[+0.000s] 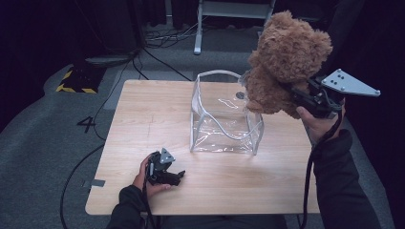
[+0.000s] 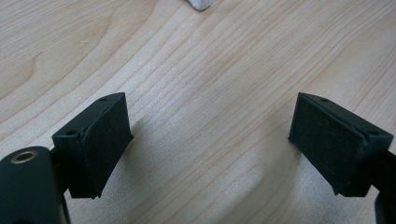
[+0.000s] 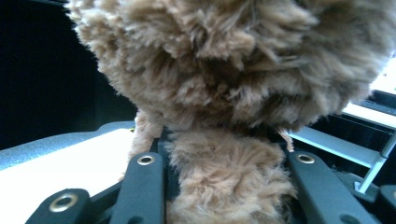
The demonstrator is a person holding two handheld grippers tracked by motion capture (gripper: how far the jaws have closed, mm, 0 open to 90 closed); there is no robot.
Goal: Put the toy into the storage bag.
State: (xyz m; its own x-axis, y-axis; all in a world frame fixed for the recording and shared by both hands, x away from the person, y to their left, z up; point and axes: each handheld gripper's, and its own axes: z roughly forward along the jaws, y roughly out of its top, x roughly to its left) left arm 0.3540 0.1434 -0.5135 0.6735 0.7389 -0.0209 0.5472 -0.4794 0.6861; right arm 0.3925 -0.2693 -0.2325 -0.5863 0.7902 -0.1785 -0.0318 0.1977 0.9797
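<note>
A brown plush teddy bear (image 1: 286, 57) hangs in the air above the right side of a clear plastic bag (image 1: 224, 117) that stands open on the wooden table (image 1: 143, 114). My right gripper (image 1: 298, 98) is shut on the bear's body, and in the right gripper view the brown fur (image 3: 229, 182) bulges between the two black jaws. My left gripper (image 1: 177, 176) rests low over the table near the front edge, left of the bag. Its pads (image 2: 105, 140) stand wide apart with only bare wood between them.
A white corner of the bag (image 2: 200, 3) peeks in at the top of the left gripper view. Beyond the table lie grey carpet, black cables (image 1: 157, 59), a yellow-and-black striped marking (image 1: 75, 88) and a white stand leg (image 1: 198, 28).
</note>
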